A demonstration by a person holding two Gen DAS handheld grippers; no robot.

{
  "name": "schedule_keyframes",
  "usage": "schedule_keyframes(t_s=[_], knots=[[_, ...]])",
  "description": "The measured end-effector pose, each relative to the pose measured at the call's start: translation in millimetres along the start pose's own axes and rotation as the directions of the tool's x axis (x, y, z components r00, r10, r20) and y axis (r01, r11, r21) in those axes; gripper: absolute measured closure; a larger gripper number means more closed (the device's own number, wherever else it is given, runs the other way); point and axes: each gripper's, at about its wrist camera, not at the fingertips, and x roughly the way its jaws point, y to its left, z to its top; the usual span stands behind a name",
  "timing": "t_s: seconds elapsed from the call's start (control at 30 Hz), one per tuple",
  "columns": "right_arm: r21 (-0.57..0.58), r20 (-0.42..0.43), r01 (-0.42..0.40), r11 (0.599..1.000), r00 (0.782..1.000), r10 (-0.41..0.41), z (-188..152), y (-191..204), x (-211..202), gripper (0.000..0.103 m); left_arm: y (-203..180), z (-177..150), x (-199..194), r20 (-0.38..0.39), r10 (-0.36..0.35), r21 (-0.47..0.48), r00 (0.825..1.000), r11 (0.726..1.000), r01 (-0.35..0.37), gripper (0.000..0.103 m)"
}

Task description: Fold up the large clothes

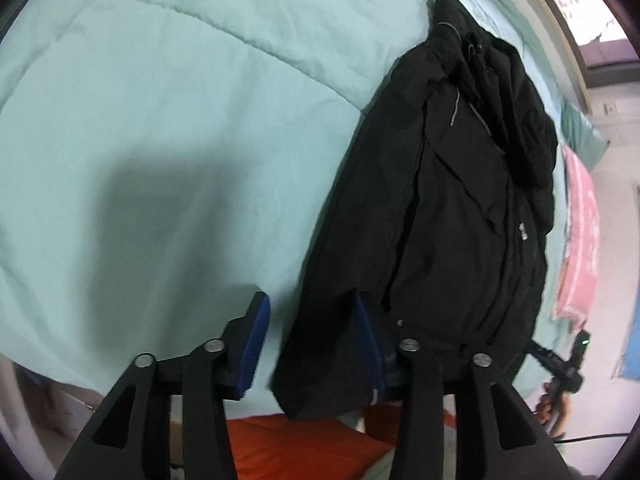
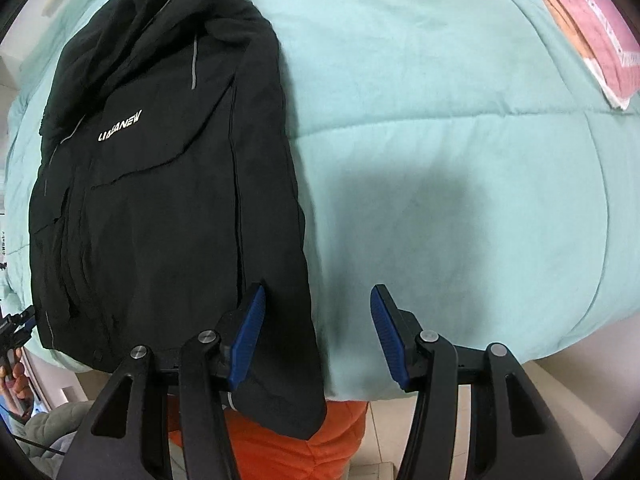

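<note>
A black jacket (image 1: 460,184) lies folded lengthwise on a mint green quilt (image 1: 160,120), its hem at the near edge and a sleeve end hanging over it. My left gripper (image 1: 312,344) is open at the hem's left corner, its right finger under or behind the fabric. In the right wrist view the jacket (image 2: 160,160) shows white lettering on the chest. My right gripper (image 2: 316,332) is open at the hem's right corner, with the hanging sleeve end between its blue pads (image 2: 248,344).
The quilt covers a bed. A pink cloth (image 1: 580,240) lies at the bed's far side and also shows in the right wrist view (image 2: 580,20). Orange fabric (image 2: 280,452) is below the bed edge. The right gripper shows at the left view's edge (image 1: 560,364).
</note>
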Motion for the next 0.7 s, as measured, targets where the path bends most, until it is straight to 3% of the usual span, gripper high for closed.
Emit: schedule_keyframes(t_s=[0.07, 0.2, 0.33, 0.37, 0.47, 0.6, 0.7], knots=[[0.002, 0.000, -0.006, 1.000, 1.000, 0.006, -2.0, -2.6, -1.8, 0.041, 2.8, 2.3, 6.3, -0.020, 0.003, -0.010, 1.000, 1.000, -0.003, 0.053], [0.016, -0.002, -0.045, 0.999, 0.999, 0.045, -5.8, -9.3, -2.3, 0.036, 14.5, 3.5, 28.2, -0.086, -0.083, -0.067, 0.993, 0.995, 0.077, 0.053], [0.032, -0.027, -0.097, 0.995, 0.995, 0.098, -14.3, -13.7, 10.5, 0.036, 19.1, 1.4, 37.3, -0.082, -0.120, -0.106, 0.989, 0.988, 0.111, 0.053], [0.038, -0.041, -0.109, 0.993, 0.993, 0.111, -16.2, -13.9, 14.9, 0.037, 19.4, 1.4, 37.2, -0.083, -0.121, -0.104, 0.989, 0.988, 0.112, 0.053], [0.035, -0.051, -0.188, 0.982, 0.981, 0.190, -18.4, -7.6, 17.3, 0.059, 16.5, 1.9, 30.0, -0.078, -0.123, -0.087, 0.989, 0.989, 0.116, 0.053], [-0.048, -0.057, -0.219, 0.975, 0.975, 0.216, -17.8, 9.1, 6.9, 0.059, 20.3, 6.5, 19.3, -0.063, -0.130, -0.063, 0.990, 0.990, 0.126, 0.053], [-0.069, -0.088, -0.214, 0.974, 0.974, 0.208, -13.7, 16.2, 13.3, 0.052, 23.1, 5.6, 32.8, -0.099, -0.195, -0.106, 0.976, 0.977, 0.185, 0.053]])
